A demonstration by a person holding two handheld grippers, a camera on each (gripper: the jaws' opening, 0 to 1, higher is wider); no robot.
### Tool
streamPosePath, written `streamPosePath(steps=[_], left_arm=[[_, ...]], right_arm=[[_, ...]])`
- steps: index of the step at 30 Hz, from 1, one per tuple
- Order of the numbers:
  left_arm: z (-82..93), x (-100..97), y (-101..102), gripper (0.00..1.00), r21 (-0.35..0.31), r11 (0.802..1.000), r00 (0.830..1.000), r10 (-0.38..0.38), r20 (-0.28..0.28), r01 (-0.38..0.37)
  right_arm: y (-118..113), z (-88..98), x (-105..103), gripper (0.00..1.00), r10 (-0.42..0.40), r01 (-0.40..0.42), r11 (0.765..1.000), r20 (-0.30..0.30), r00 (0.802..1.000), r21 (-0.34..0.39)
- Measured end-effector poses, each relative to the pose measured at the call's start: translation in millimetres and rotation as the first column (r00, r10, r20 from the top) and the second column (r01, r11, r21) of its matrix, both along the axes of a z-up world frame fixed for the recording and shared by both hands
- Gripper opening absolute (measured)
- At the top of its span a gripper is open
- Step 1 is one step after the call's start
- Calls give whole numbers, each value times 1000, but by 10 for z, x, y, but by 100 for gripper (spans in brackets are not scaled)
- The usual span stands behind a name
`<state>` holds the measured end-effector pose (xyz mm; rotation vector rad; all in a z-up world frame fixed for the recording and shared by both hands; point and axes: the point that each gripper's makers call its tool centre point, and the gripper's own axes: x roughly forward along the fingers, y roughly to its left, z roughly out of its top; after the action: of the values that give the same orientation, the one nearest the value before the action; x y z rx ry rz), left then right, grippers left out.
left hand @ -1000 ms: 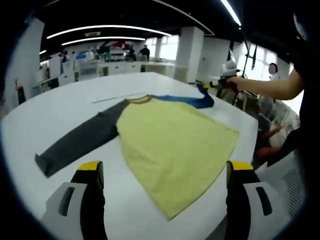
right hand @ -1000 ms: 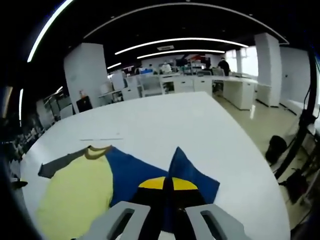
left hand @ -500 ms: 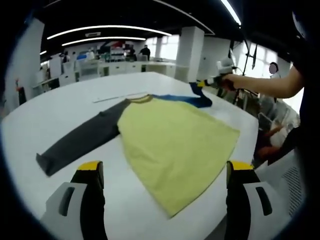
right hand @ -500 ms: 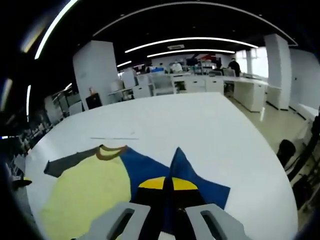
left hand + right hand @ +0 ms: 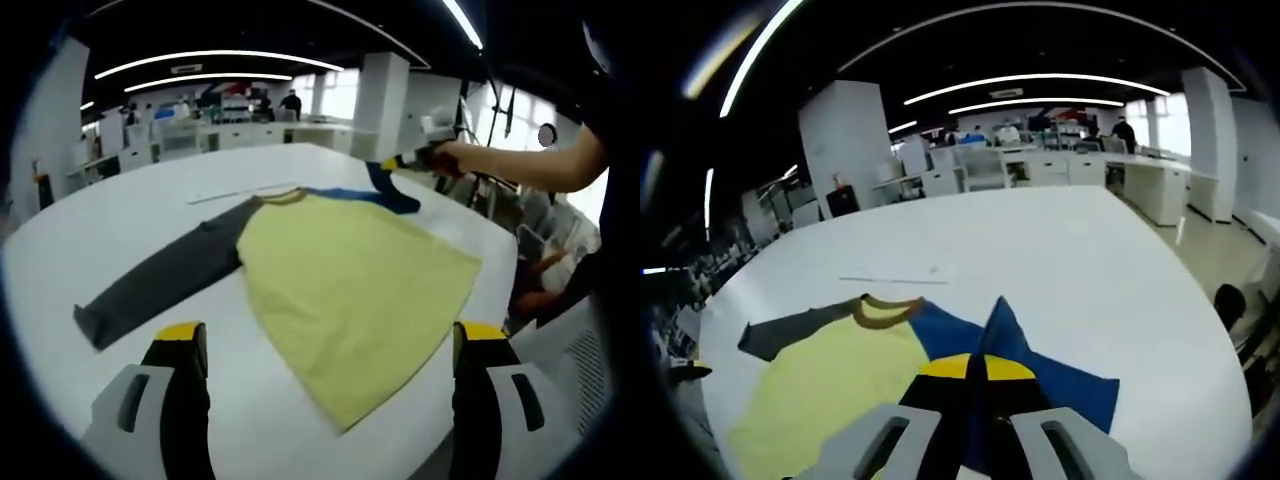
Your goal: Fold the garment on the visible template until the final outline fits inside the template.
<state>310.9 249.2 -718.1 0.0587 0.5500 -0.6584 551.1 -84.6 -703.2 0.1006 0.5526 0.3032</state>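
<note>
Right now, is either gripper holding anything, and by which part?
The right gripper is shut on the shirt's blue sleeve, pinching it near its end. The left gripper is open, holding nothing.

The left gripper view is taken from low over the near edge of the large white desk (image 5: 120, 215), facing across it toward the office beyond; the whole yellow-bodied shirt with one grey and one blue sleeve (image 5: 340, 280) is seen from a moderate distance, between the left tool (image 5: 330, 345). The right gripper view is set very close, just above the blue sleeve, looking over the right tool (image 5: 975, 368) along the desk (image 5: 1040, 240). The shirt (image 5: 830, 380), desk and office background are shared by both views.
</note>
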Motion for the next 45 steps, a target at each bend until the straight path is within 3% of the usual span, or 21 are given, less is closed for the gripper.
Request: streamPosePath(steps=[3, 10, 33, 45], left_arm=[[-7, 2, 12, 99, 2, 1000, 1000, 2, -1, -2], [-17, 11, 13, 99, 9, 1000, 1000, 1, 1, -1], [-50, -3, 47, 99, 43, 999, 1000, 1, 9, -1], [-66, -29, 123, 99, 55, 998, 1000, 17, 10, -17]], right_arm=[[-36, -17, 110, 0, 15, -15, 1000, -1, 1000, 4], [219, -50, 206, 0, 54, -54, 998, -3, 999, 19], [1016, -195, 192, 0, 175, -174, 984, -43, 984, 22], [1435, -140, 258, 0, 256, -255, 966, -42, 966, 40]])
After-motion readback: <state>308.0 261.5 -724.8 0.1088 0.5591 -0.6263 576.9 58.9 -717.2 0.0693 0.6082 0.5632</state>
